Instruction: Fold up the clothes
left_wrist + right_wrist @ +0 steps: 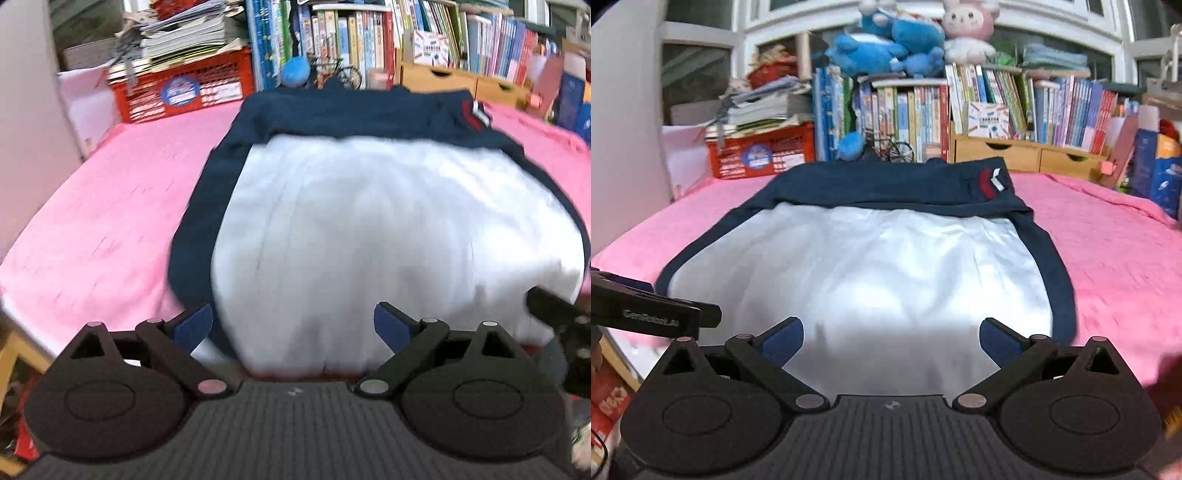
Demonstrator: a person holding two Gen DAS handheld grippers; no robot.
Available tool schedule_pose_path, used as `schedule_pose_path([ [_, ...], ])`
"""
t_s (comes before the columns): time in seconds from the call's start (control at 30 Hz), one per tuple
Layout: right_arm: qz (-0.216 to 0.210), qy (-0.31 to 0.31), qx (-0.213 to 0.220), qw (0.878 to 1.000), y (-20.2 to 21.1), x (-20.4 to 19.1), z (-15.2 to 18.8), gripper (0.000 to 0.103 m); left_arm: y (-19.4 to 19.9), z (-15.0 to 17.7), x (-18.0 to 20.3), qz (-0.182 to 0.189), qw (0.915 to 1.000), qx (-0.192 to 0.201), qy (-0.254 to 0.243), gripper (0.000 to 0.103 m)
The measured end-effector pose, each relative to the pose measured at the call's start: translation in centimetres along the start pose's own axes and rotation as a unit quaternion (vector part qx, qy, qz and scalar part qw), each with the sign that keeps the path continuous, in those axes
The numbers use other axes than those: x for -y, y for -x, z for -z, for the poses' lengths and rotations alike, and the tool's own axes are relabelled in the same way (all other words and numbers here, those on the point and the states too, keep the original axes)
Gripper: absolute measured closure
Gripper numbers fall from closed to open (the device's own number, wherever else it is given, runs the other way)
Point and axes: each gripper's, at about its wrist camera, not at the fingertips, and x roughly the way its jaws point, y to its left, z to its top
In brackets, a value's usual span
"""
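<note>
the shirt [388, 221], white with a navy border and a navy band across its far end, lies flat on the pink cover [110, 206] of the tabletop, and serves as the landmark here. a red and white chevron patch [990, 182] sits on the shirt's far right corner. the left gripper [293, 325] hangs at the shirt's near edge toward its left side, its blue-padded fingers [194, 326] spread wide with nothing held. the right gripper [892, 338] hangs at the shirt's near edge toward its right side, fingers equally wide apart and empty. beyond the shirt's far end stand rows of books [1015, 107]; beyond its far left corner sits a red crate [764, 153] stacked with papers. soft toys [886, 44] sit on top of the books.
</note>
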Motion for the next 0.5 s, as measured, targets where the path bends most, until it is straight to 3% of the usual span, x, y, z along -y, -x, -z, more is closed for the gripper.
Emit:
schedule_pose_path([
  [0.13,-0.005,-0.010,0.057,0.998,5.1,0.1,3.4,0.000,3.0,3.7,-1.1,0.015,0.9996,0.014,-0.018,0.003],
  [0.27,-0.005,-0.005,0.142,0.990,7.7,1.0,6.0,0.000,3.0,4.7,-1.5,0.014,0.9995,0.009,-0.026,0.003],
  [0.5,0.040,-0.015,0.056,0.998,5.6,1.5,6.2,0.000,2.2,5.9,-1.5,0.018,0.9995,-0.009,-0.024,0.003],
])
